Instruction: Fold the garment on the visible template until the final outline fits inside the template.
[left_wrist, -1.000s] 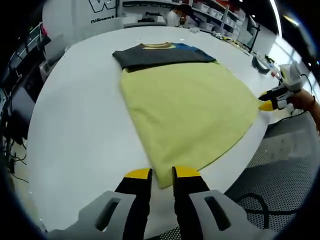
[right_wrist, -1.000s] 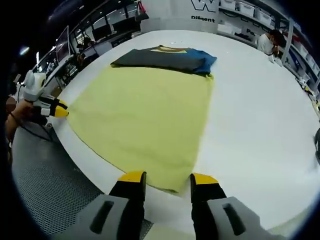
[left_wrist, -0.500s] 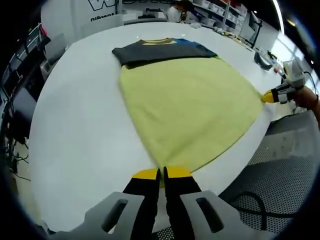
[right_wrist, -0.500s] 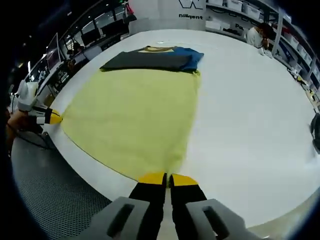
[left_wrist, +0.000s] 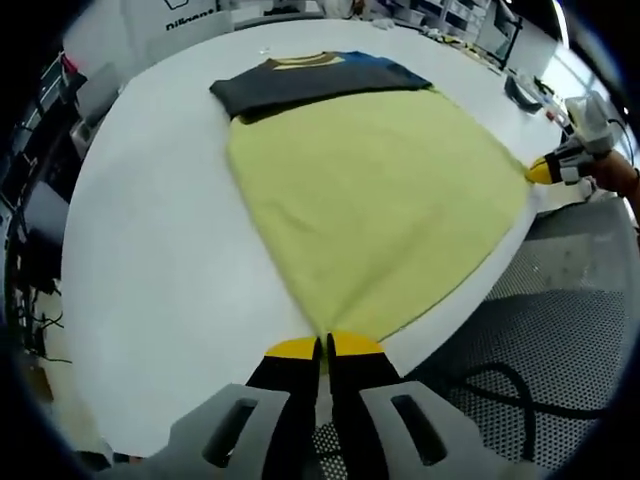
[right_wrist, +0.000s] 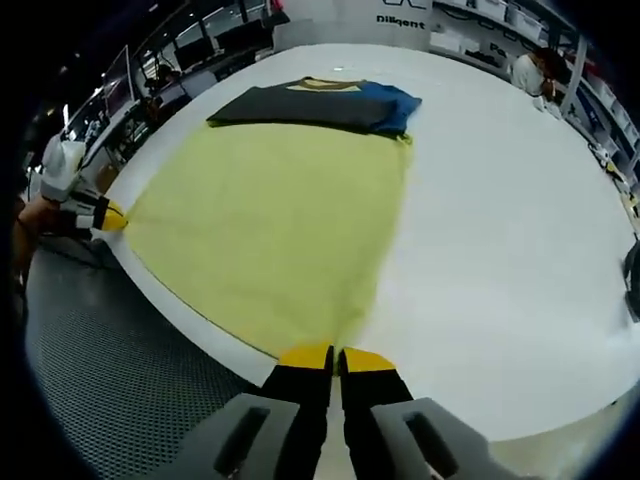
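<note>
Gripping both near hem corners of the garment (left_wrist: 370, 190): left gripper (left_wrist: 322, 349) has its jaws pinched together on one corner of the yellow fabric, right gripper (right_wrist: 336, 358) is closed the same way on the other corner. In the left gripper view the right gripper shows at the far edge of the hem; the right gripper view shows the left one likewise. The garment lies flat on the white table (left_wrist: 150, 260), yellow body spread wide toward the near edge, dark grey and blue top part with the collar at the far end. Hem is right at the table edge, so the corners are easy to pinch without digging into the surface. Holding both corners at once keeps the hem taut and straight, which looks like setup for lifting the bottom and carrying it toward the collar in one fold. No template outline is distinguishable from the table. Judging by the outline, folding is only partly done. Risk: uneven lift skews the fold line.
</note>
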